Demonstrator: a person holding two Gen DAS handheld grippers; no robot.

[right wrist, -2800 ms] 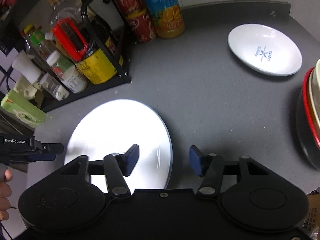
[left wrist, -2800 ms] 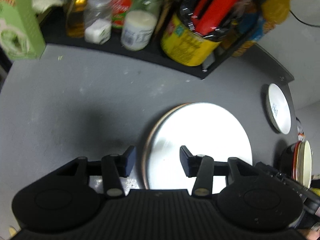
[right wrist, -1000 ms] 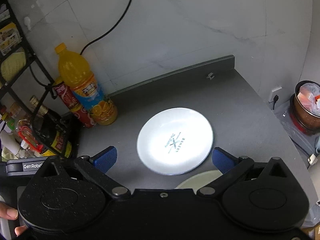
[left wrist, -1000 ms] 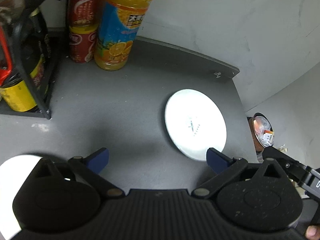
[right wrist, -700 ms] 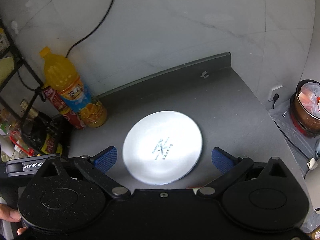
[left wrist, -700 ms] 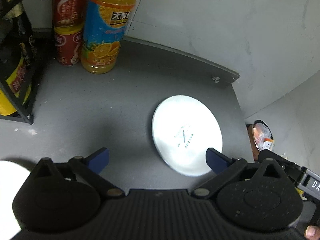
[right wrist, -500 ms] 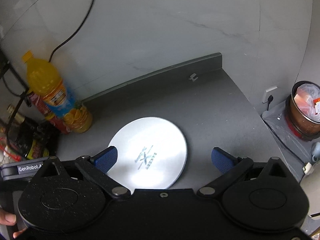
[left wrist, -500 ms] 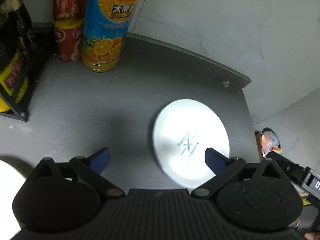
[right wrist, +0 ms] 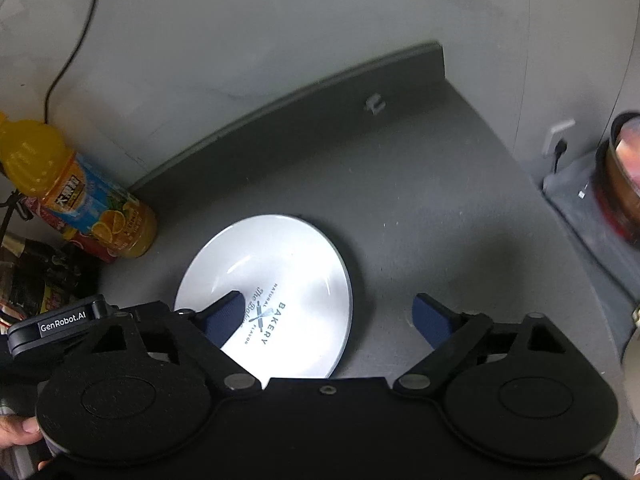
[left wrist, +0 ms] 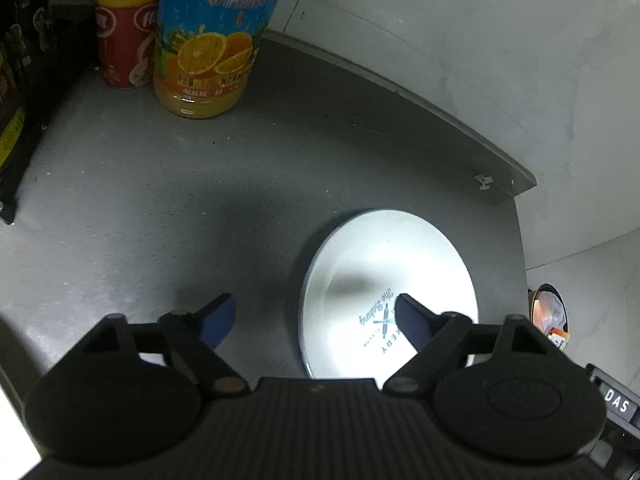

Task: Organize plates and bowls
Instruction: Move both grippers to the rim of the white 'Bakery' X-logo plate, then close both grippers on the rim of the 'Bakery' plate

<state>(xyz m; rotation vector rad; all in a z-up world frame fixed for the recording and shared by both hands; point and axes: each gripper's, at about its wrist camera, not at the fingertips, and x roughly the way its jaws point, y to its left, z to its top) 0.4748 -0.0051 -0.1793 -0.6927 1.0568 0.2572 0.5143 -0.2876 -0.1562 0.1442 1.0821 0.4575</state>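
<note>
A white plate (left wrist: 384, 264) printed with a bakery logo lies flat on the dark grey counter (left wrist: 160, 200) near its right edge. In the left wrist view my left gripper (left wrist: 314, 312) hangs just above the plate's left rim; its right finger is over the plate and its left finger over bare counter. The jaws are closing, and neither pad touches the plate. In the right wrist view my right gripper (right wrist: 328, 308) straddles the right rim of the plate (right wrist: 288, 264), left finger over the plate, right finger over the counter. Its jaws are closing too, clear of the plate.
An orange juice bottle (left wrist: 204, 40), a red can (left wrist: 124, 48) and a dark rack (left wrist: 16, 80) stand at the back left. A raised ledge (right wrist: 320, 88) runs along the wall. A bin (right wrist: 620, 176) sits below the counter's right edge. A hand (right wrist: 24, 432) holds the left gripper.
Both grippers have come down and closer to the logo plate, which now fills more of each view. Both pairs of jaws have narrowed from fully wide.
</note>
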